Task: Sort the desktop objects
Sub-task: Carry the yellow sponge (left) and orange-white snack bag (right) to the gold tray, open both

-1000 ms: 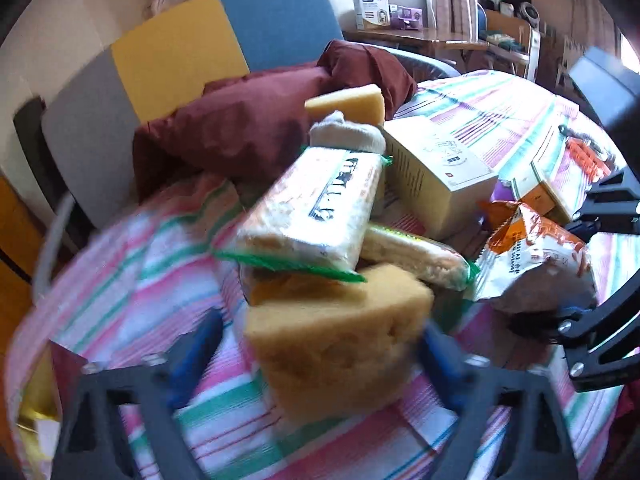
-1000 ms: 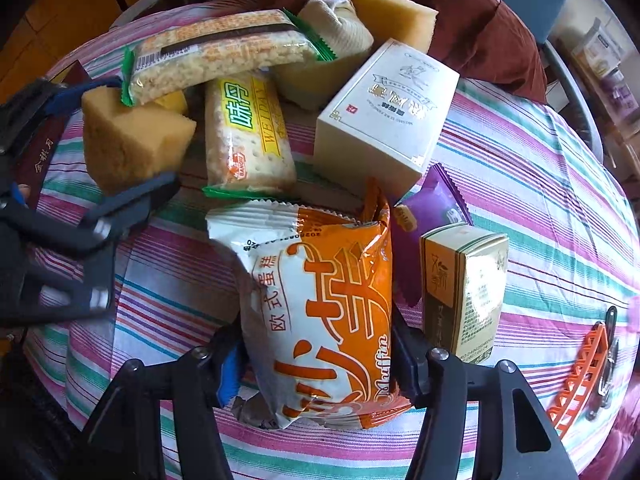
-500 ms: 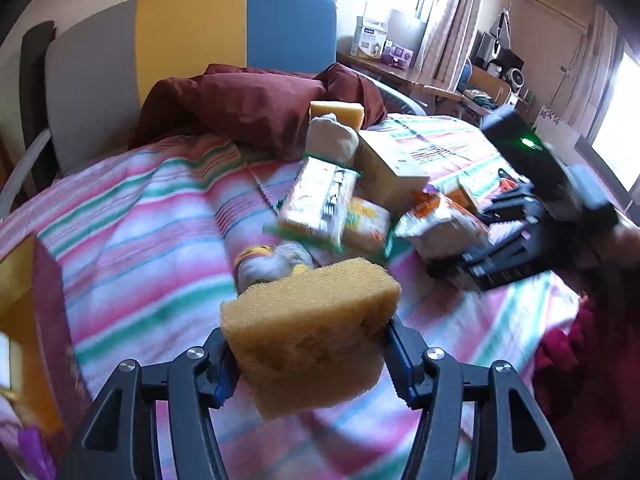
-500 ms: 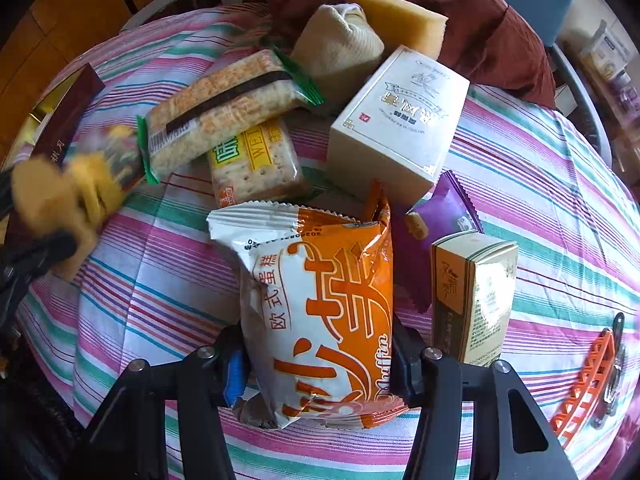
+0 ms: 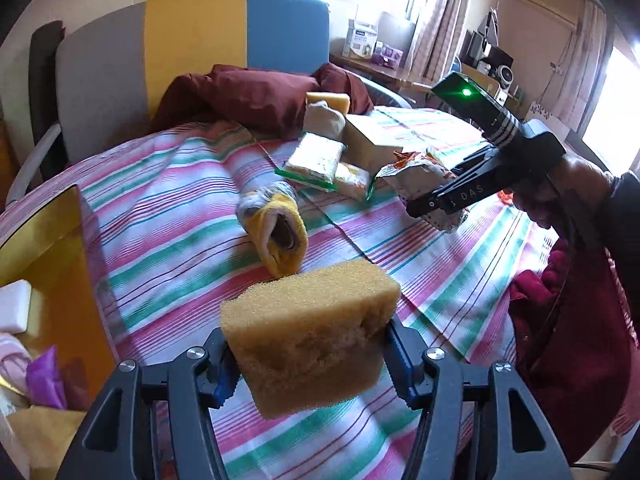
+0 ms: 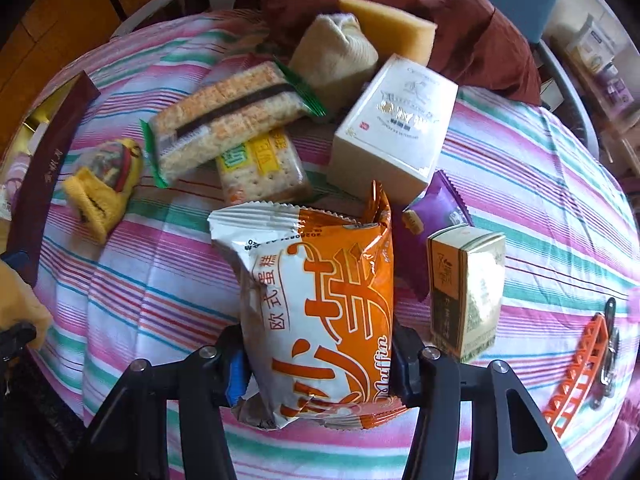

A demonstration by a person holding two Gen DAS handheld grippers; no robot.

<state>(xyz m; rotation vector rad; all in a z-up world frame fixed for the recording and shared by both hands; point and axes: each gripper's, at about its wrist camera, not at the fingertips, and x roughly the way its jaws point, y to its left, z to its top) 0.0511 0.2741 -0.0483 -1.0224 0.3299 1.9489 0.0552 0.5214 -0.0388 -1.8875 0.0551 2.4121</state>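
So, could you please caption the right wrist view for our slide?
Right gripper clamps an orange-and-white muffin packet above a striped tablecloth strewn with snacks.

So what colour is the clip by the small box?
Orange clip, clearest in the right wrist view.

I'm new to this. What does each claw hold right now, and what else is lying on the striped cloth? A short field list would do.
left gripper: shut on yellow foam sponge block
right gripper: clamped on orange-and-white muffin packet
striped tablecloth: cracker packs, white carton box, small gold box, purple sachet, orange hair clip, rolled yellow sock
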